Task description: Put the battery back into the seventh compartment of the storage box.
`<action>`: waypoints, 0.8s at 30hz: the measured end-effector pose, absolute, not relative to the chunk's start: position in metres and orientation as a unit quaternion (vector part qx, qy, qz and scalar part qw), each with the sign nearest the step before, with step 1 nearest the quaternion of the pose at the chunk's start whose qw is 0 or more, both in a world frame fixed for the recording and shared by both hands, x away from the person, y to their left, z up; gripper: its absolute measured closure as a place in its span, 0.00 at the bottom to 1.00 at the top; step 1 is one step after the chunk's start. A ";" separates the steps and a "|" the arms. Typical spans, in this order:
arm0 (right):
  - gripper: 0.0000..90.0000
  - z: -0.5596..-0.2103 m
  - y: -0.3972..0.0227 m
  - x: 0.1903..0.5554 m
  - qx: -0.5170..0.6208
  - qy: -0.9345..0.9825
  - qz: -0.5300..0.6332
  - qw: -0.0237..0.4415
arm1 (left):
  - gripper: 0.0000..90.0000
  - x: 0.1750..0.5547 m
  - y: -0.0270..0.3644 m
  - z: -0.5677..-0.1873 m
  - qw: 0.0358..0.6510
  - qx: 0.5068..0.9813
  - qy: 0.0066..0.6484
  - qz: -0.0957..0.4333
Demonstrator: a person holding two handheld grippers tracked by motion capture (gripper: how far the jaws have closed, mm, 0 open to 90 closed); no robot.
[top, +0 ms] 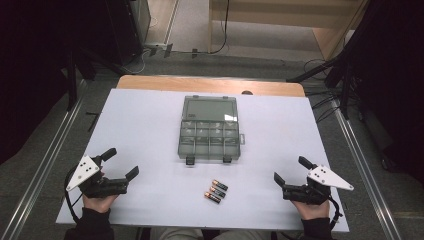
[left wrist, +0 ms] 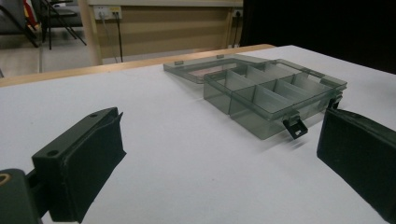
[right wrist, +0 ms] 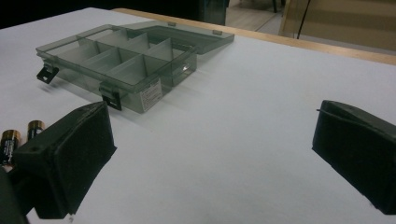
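White tabletop (top: 150,130), cylindrical batteries (top: 216,191) (three)

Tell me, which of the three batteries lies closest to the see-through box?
The far battery of the row, its end pointing toward the open box. The other two lie beside it, nearer the person's edge of the table.

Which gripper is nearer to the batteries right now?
Right, by a modest margin. The right gripper sits open to the right of the batteries. The left gripper, also open, sits farther off to their left. Neither touches them.
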State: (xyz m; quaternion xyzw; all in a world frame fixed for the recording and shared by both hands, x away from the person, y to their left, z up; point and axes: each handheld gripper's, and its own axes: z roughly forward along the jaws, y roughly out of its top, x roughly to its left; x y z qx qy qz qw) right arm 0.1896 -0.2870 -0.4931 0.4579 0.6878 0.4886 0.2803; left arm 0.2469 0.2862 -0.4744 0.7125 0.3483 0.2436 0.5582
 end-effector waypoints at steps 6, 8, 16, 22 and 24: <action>0.00 -0.495 -0.287 0.190 0.460 0.689 0.487 0.276 | 0.01 0.248 0.286 -0.475 0.556 0.713 0.349 0.244; 0.00 -0.495 -0.286 0.190 0.467 0.690 0.482 0.271 | 0.01 0.248 0.285 -0.475 0.555 0.716 0.349 0.242; 0.00 -0.497 -0.283 0.191 0.465 0.695 0.473 0.277 | 0.01 0.248 0.285 -0.476 0.552 0.718 0.348 0.242; 0.00 -0.497 -0.277 0.193 0.466 0.707 0.461 0.266 | 0.01 0.247 0.284 -0.475 0.554 0.717 0.346 0.244; 0.00 -0.496 -0.272 0.195 0.462 0.713 0.459 0.258 | 0.01 0.247 0.283 -0.475 0.552 0.718 0.346 0.245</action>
